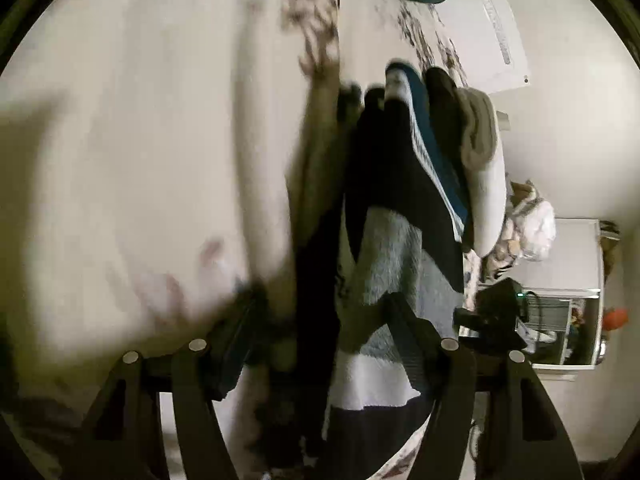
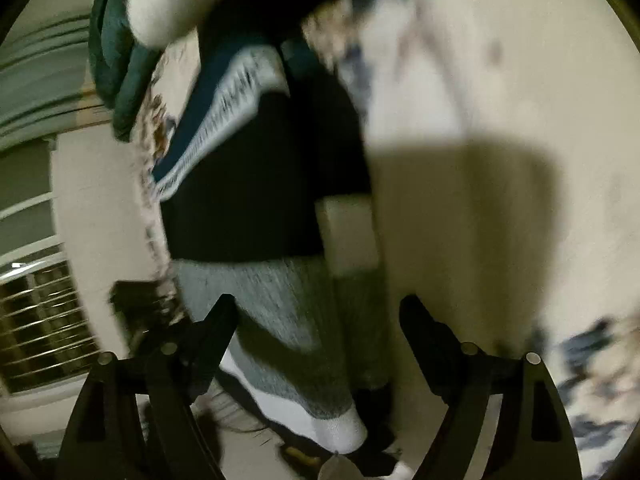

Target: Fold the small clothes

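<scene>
Cream floral bedding (image 1: 132,168) is seen under a pile of small clothes (image 1: 404,184); a window (image 2: 36,308) lies at left. The left claw (image 1: 324,312) and right claw (image 2: 316,312) are both spread, nothing pinched. A grey, black and white sock (image 2: 288,320) lies between the fingers.

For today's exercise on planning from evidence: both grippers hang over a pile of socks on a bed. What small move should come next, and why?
Probably lower the right gripper and close it on the grey sock with the white toe. Both grippers' jaws stand open with nothing clamped, and that sock lies between the right fingers, atop the dark socks. The left gripper could then take its other end. The blur leaves edges uncertain.
</scene>
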Demonstrator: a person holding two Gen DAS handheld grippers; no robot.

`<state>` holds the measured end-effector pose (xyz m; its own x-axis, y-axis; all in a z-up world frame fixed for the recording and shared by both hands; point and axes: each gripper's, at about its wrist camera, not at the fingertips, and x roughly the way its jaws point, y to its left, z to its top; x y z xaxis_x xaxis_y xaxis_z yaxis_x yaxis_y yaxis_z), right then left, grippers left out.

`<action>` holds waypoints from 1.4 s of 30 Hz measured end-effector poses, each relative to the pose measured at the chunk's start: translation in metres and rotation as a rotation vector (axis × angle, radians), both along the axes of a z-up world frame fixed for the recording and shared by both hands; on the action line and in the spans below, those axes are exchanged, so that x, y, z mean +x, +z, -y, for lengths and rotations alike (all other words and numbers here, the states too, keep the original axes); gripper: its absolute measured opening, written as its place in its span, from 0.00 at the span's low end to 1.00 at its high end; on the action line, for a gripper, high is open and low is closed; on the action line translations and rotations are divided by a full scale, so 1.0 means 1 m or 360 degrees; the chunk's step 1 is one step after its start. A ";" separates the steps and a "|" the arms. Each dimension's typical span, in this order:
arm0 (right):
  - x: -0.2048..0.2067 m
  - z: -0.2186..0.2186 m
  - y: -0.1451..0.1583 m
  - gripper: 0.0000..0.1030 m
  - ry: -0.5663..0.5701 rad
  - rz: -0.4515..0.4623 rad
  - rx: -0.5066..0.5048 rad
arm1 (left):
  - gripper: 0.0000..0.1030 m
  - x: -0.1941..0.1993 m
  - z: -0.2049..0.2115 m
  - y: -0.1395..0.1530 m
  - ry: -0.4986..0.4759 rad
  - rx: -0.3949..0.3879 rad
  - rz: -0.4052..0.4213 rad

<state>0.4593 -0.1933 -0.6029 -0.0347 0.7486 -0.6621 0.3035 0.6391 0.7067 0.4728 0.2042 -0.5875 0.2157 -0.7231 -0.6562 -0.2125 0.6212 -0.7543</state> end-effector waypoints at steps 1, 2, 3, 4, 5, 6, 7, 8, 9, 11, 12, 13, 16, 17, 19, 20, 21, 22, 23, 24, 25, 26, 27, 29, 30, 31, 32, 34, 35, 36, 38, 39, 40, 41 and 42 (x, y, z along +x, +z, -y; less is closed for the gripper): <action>-0.002 -0.005 -0.006 0.86 0.0000 -0.0009 0.0056 | 0.62 0.001 0.003 -0.001 -0.0002 -0.0012 0.0006; -0.003 -0.008 -0.012 0.87 0.0001 -0.0011 0.0112 | 0.64 0.003 0.005 -0.002 -0.0004 -0.0020 0.0009; -0.003 -0.012 -0.018 0.88 -0.0001 -0.0013 0.0146 | 0.66 0.007 0.008 -0.004 0.0001 -0.0036 0.0005; -0.002 -0.014 -0.021 0.88 -0.0001 -0.0017 0.0159 | 0.68 0.010 0.007 -0.003 0.0005 -0.0060 0.0007; 0.001 -0.016 -0.026 0.89 -0.0003 -0.0021 0.0168 | 0.70 0.012 0.008 -0.004 0.0007 -0.0077 0.0010; 0.002 -0.018 -0.030 0.91 -0.0006 -0.0024 0.0185 | 0.72 0.016 0.010 -0.005 0.0003 -0.0082 0.0004; 0.004 -0.022 -0.033 0.92 -0.0009 -0.0028 0.0205 | 0.74 0.016 0.010 -0.006 -0.0003 -0.0086 0.0004; 0.007 -0.023 -0.036 0.92 -0.0004 -0.0033 0.0221 | 0.75 0.016 0.011 -0.007 -0.0008 -0.0090 0.0003; 0.008 -0.025 -0.037 0.92 0.0000 -0.0036 0.0230 | 0.76 0.017 0.011 -0.007 -0.0004 -0.0100 0.0002; 0.010 -0.026 -0.038 0.92 0.0017 -0.0031 0.0247 | 0.76 0.014 0.009 -0.006 0.0008 -0.0124 0.0006; 0.010 -0.026 -0.038 0.92 0.0019 -0.0030 0.0250 | 0.76 0.012 0.005 -0.006 0.0018 -0.0140 0.0008; 0.011 -0.029 -0.039 0.92 0.0023 -0.0028 0.0257 | 0.76 0.010 0.002 -0.006 0.0032 -0.0172 0.0015; 0.012 -0.029 -0.037 0.92 0.0038 -0.0013 0.0292 | 0.76 0.003 -0.007 -0.005 0.0074 -0.0303 0.0062; 0.012 -0.031 -0.037 0.92 0.0046 -0.0011 0.0295 | 0.76 0.003 -0.009 -0.005 0.0083 -0.0344 0.0072; 0.014 -0.033 -0.036 0.92 0.0061 -0.0008 0.0298 | 0.76 0.002 -0.009 -0.008 0.0053 -0.0325 0.0065; 0.017 -0.036 -0.034 0.92 0.0070 -0.0006 0.0295 | 0.76 0.003 -0.005 -0.009 0.0010 -0.0266 0.0064; 0.018 -0.039 -0.035 0.92 0.0084 -0.0005 0.0290 | 0.76 0.005 0.001 -0.009 -0.0024 -0.0214 0.0071; 0.019 -0.041 -0.034 0.92 0.0091 -0.0006 0.0287 | 0.77 0.007 0.008 -0.008 -0.0067 -0.0158 0.0080; 0.019 -0.045 -0.034 0.92 0.0094 -0.0008 0.0287 | 0.77 0.010 0.013 -0.008 -0.0098 -0.0125 0.0089; 0.020 -0.047 -0.034 0.92 0.0100 -0.0010 0.0287 | 0.78 0.013 0.018 -0.006 -0.0124 -0.0095 0.0094; 0.021 -0.049 -0.034 0.92 0.0110 -0.0012 0.0283 | 0.78 0.014 0.020 -0.006 -0.0134 -0.0083 0.0094; 0.022 -0.050 -0.034 0.92 0.0115 -0.0012 0.0279 | 0.78 0.015 0.022 -0.005 -0.0143 -0.0084 0.0093; 0.023 -0.054 -0.034 0.92 0.0123 -0.0011 0.0273 | 0.78 0.015 0.021 -0.003 -0.0142 -0.0090 0.0096; 0.027 -0.063 -0.033 0.92 0.0151 -0.0005 0.0258 | 0.78 0.015 0.022 -0.004 -0.0129 -0.0097 0.0099; 0.028 -0.066 -0.033 0.92 0.0160 0.0000 0.0249 | 0.78 0.015 0.023 -0.004 -0.0123 -0.0095 0.0102; 0.030 -0.071 -0.033 0.92 0.0175 0.0007 0.0231 | 0.77 0.016 0.024 -0.004 -0.0118 -0.0091 0.0108; 0.032 -0.075 -0.033 0.92 0.0184 0.0012 0.0221 | 0.77 0.015 0.024 -0.004 -0.0120 -0.0081 0.0114; 0.033 -0.081 -0.032 0.85 0.0205 0.0035 0.0189 | 0.60 0.015 0.027 0.000 -0.0126 -0.0035 0.0138; 0.034 -0.083 -0.031 0.76 0.0211 0.0052 0.0162 | 0.54 0.014 0.027 0.001 -0.0130 -0.0017 0.0145; 0.034 -0.083 -0.030 0.71 0.0206 0.0066 0.0148 | 0.43 0.013 0.026 0.003 -0.0128 0.0009 0.0160; 0.033 -0.085 -0.026 0.51 0.0185 0.0094 0.0136 | 0.37 0.011 0.029 0.009 -0.0128 0.0049 0.0191; 0.032 -0.086 -0.021 0.47 0.0166 0.0113 0.0127 | 0.36 0.008 0.031 0.016 -0.0136 0.0096 0.0218; 0.030 -0.087 -0.016 0.45 0.0156 0.0140 0.0101 | 0.35 0.008 0.035 0.020 -0.0141 0.0132 0.0233; 0.029 -0.088 -0.011 0.43 0.0157 0.0162 0.0075 | 0.34 0.007 0.038 0.027 -0.0142 0.0158 0.0246; 0.026 -0.090 -0.003 0.41 0.0154 0.0191 0.0048 | 0.34 0.004 0.040 0.036 -0.0146 0.0182 0.0268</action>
<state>0.4856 -0.1037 -0.6063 -0.0297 0.7651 -0.6432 0.1536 0.6393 0.7534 0.4771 0.1639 -0.5516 0.2660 -0.6674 -0.6955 -0.0284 0.7158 -0.6977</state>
